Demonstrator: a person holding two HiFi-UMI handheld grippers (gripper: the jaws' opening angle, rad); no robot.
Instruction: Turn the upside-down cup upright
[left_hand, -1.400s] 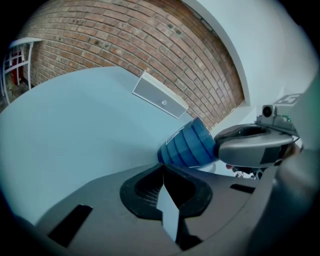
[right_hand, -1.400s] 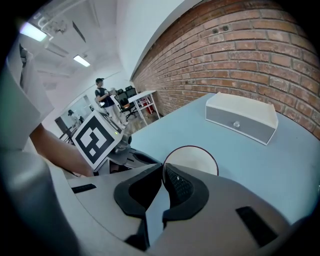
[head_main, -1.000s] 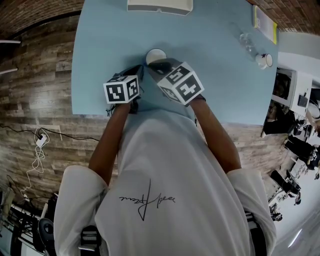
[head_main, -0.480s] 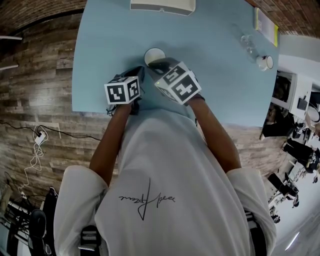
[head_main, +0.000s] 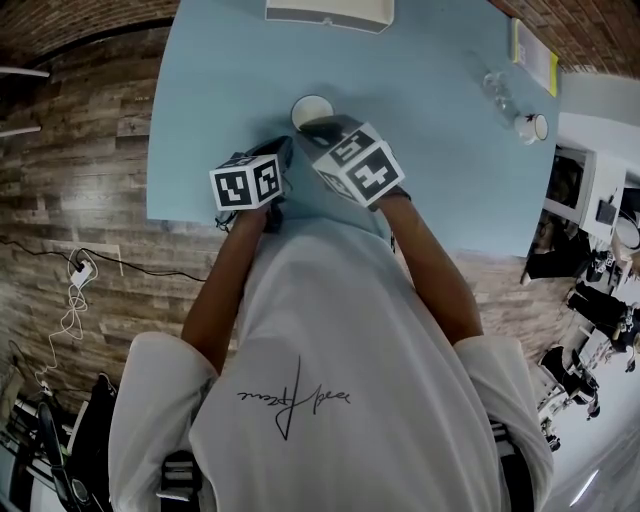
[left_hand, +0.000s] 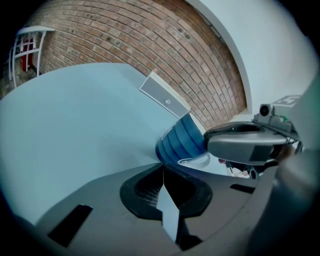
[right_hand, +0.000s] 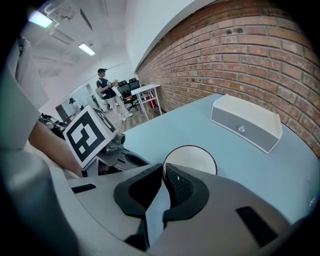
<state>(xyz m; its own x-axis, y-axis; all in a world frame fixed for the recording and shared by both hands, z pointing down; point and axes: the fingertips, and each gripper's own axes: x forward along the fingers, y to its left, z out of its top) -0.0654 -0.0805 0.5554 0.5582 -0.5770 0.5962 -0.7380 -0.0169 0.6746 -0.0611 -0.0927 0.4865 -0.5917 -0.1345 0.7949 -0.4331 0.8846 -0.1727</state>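
Note:
A blue ribbed cup (head_main: 312, 110) stands upright on the light blue table (head_main: 220, 90), its white inside facing up. In the left gripper view the cup (left_hand: 179, 142) widens toward its top, and the right gripper (left_hand: 242, 142) lies across that end. My right gripper (head_main: 319, 129) reaches the cup's near rim. In its own view the right gripper (right_hand: 164, 167) has its jaws drawn to a thin slit on the rim of the cup (right_hand: 192, 159). My left gripper (head_main: 283, 152) hovers just left of the cup, and in its own view the left gripper (left_hand: 162, 172) is shut with nothing in it.
A white box (head_main: 330, 12) lies at the table's far edge. A clear glass (head_main: 493, 84), a small white cup (head_main: 528, 125) and a yellow card (head_main: 530, 48) sit at the far right. Wood floor borders the table's left side. People stand far off (right_hand: 106, 87).

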